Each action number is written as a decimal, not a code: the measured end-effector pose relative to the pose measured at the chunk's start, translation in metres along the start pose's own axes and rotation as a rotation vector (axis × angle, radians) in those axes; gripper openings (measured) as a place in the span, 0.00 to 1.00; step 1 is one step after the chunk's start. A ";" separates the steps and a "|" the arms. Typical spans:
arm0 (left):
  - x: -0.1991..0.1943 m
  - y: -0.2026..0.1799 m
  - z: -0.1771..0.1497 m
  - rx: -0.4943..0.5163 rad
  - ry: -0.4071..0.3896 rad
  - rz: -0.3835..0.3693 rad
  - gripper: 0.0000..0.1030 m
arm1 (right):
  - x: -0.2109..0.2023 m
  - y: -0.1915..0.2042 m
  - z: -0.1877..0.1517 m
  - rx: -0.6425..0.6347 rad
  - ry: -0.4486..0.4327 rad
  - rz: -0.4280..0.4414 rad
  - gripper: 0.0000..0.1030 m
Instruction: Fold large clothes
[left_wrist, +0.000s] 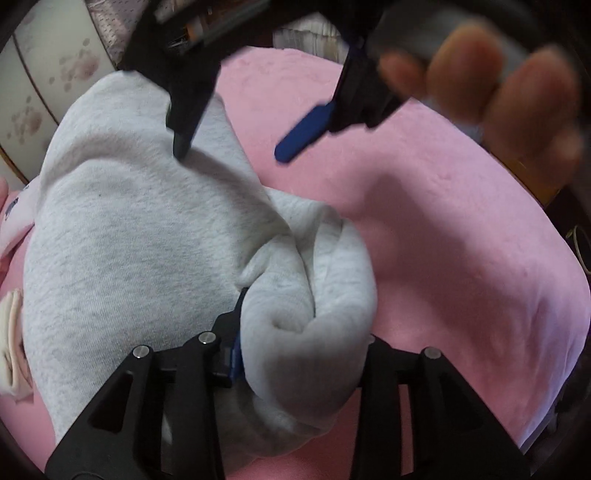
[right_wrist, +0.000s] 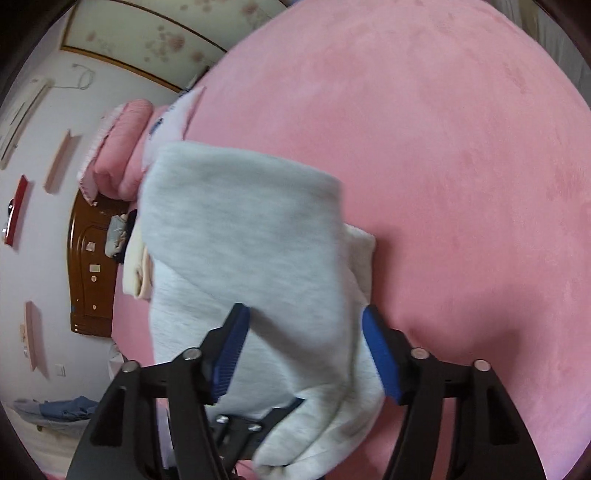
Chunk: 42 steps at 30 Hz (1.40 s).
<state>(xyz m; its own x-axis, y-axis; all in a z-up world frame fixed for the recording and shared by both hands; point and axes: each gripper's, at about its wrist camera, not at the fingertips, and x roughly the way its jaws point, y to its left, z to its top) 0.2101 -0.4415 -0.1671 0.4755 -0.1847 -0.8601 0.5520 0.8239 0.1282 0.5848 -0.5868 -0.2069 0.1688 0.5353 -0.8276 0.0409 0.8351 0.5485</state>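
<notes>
A light grey sweatshirt (left_wrist: 125, 236) lies folded on the pink bed cover (left_wrist: 461, 229). My left gripper (left_wrist: 303, 332) is shut on a thick bunched fold of it at the near edge. My right gripper (left_wrist: 232, 147) shows at the top of the left wrist view, jaws apart, one finger touching the cloth and the blue pad (left_wrist: 303, 133) clear of it. In the right wrist view the grey sweatshirt (right_wrist: 240, 229) lies between the spread blue pads (right_wrist: 382, 358) of the right gripper (right_wrist: 306, 350), which stands open with cloth draped over its base.
A pink and white garment (right_wrist: 170, 122) and a cream folded cloth (right_wrist: 138, 273) lie beyond the sweatshirt. A rolled pink quilt (right_wrist: 122, 147) sits by the brown headboard (right_wrist: 88, 258). The bed's near edge (left_wrist: 546, 406) drops off at right. A hand (left_wrist: 498, 85) holds the right gripper.
</notes>
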 end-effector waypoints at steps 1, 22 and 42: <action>-0.004 0.000 -0.002 0.026 -0.006 0.001 0.38 | 0.006 -0.001 0.000 0.012 0.012 0.022 0.66; -0.133 0.154 -0.031 -0.403 -0.046 -0.096 0.71 | -0.019 -0.021 -0.026 0.079 -0.060 -0.089 0.07; -0.009 0.190 0.001 -0.511 0.144 -0.253 0.63 | -0.040 -0.013 -0.079 0.013 -0.208 -0.271 0.15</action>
<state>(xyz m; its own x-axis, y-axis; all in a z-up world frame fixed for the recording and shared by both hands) 0.3115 -0.2835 -0.1341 0.2545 -0.3643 -0.8958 0.2191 0.9240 -0.3135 0.4999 -0.6094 -0.1901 0.3475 0.2562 -0.9020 0.1239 0.9410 0.3150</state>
